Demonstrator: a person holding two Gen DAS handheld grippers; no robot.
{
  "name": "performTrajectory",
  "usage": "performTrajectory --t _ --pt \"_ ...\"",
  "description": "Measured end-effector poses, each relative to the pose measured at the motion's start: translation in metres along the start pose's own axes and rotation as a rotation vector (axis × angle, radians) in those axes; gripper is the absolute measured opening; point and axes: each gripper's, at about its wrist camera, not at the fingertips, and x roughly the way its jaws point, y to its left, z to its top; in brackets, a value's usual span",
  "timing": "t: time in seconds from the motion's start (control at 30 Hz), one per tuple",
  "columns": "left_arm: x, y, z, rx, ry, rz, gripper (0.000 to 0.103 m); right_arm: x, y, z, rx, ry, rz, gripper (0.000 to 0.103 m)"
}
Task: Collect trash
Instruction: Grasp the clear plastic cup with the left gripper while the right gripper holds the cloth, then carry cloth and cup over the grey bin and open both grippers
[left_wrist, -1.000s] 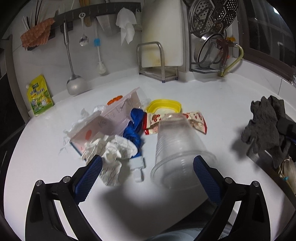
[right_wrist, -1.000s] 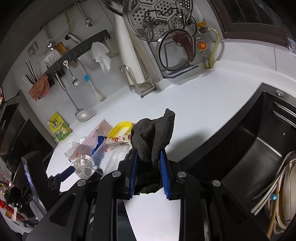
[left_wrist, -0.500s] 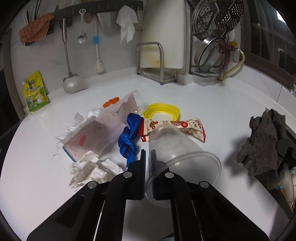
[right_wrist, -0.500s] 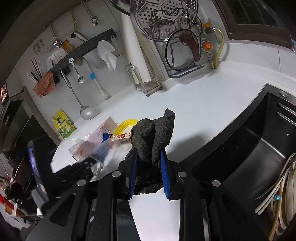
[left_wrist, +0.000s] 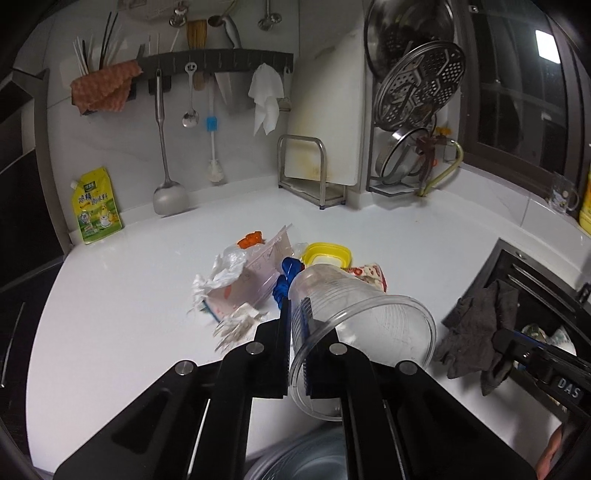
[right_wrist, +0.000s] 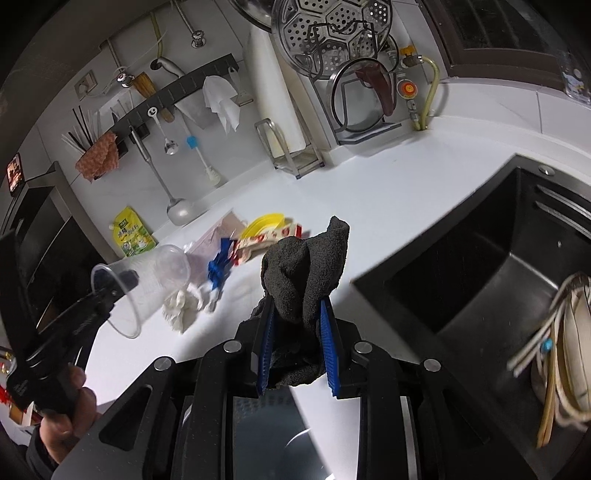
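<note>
My left gripper (left_wrist: 295, 317) is shut on the rim wall of a clear plastic cup (left_wrist: 354, 325) and holds it lifted off the white counter (left_wrist: 147, 295); the cup also shows in the right wrist view (right_wrist: 147, 280). A trash pile lies on the counter: a pink carton (left_wrist: 255, 277), crumpled tissue (left_wrist: 218, 277), a blue strip (left_wrist: 286, 277), a yellow lid (left_wrist: 327, 253) and a red snack wrapper (left_wrist: 369, 275). My right gripper (right_wrist: 297, 321) is shut on a dark grey rag (right_wrist: 306, 266), held over the counter's front edge.
A black sink (right_wrist: 498, 266) lies to the right with dishes (right_wrist: 565, 350) in it. At the back wall stand a cutting board rack (left_wrist: 314, 173), a steamer rack (left_wrist: 417, 110), hanging utensils (left_wrist: 166, 147) and a yellow pouch (left_wrist: 96, 206). A round bin rim (left_wrist: 295, 458) shows below.
My left gripper closed on the cup's wall and lifted it up and back from the pile. The right gripper kept holding the rag, nearly still.
</note>
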Motion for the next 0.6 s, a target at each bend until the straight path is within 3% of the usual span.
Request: performTrajectory --t 0.27,0.6 --pt "-0.043 0.014 -0.038 0.036 0.03 -0.03 0.006 -0.017 0.028 -0.046 -0.021 0.041 -0.021 0.023" --pt "-0.066 0.028 -0.08 0.047 0.088 -0.054 0.006 -0.029 0.063 -0.087 -0.083 0.1 -0.03 0.023"
